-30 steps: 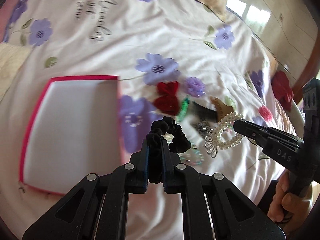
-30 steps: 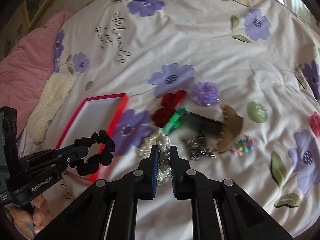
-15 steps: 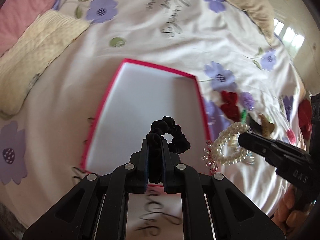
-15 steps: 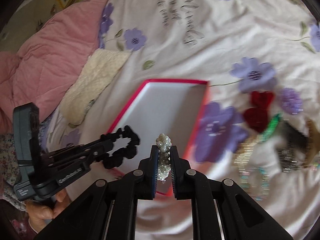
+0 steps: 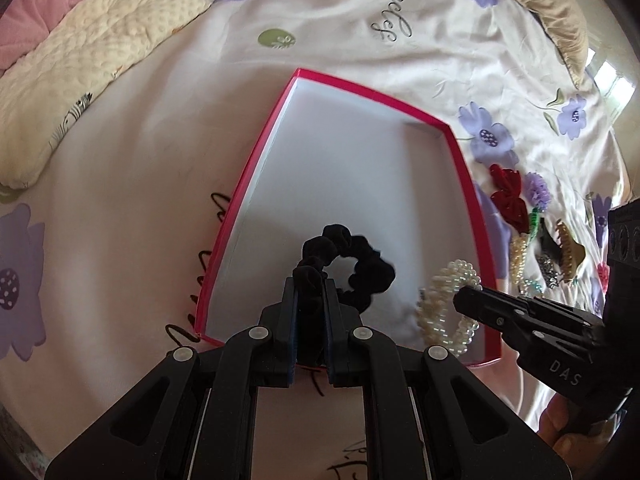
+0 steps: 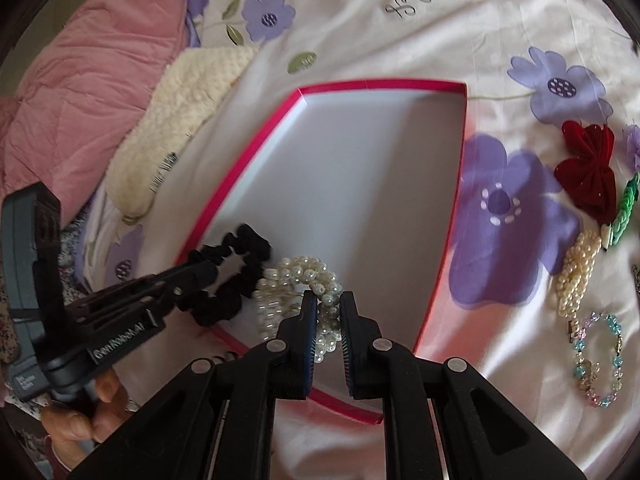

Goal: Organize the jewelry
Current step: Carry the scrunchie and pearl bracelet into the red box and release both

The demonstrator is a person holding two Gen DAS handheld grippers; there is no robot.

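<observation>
A shallow white box with a red rim [image 5: 376,96] [image 6: 380,85] lies on the flowered bedspread. My left gripper [image 5: 310,284] is shut on a black scrunchie [image 5: 360,264] and holds it over the box's near end; it also shows in the right wrist view [image 6: 236,276]. My right gripper [image 6: 329,300] has its jaws slightly apart around a pearl bracelet [image 6: 296,284], which rests in the box's near corner [image 5: 444,304]. The right gripper [image 5: 464,300] enters the left wrist view from the right.
Right of the box lie a red velvet bow [image 6: 588,164], a green clip [image 6: 628,208], a pearl strand [image 6: 578,272], a pastel bead bracelet [image 6: 596,352] and a brown claw clip [image 5: 568,248]. A cream cushion [image 5: 80,64] and pink quilt [image 6: 80,80] lie left.
Both grippers moved left from the jewelry pile to over the box. The right gripper's jaws have parted and the pearl bracelet now rests in the box. The scrunchie stays gripped.
</observation>
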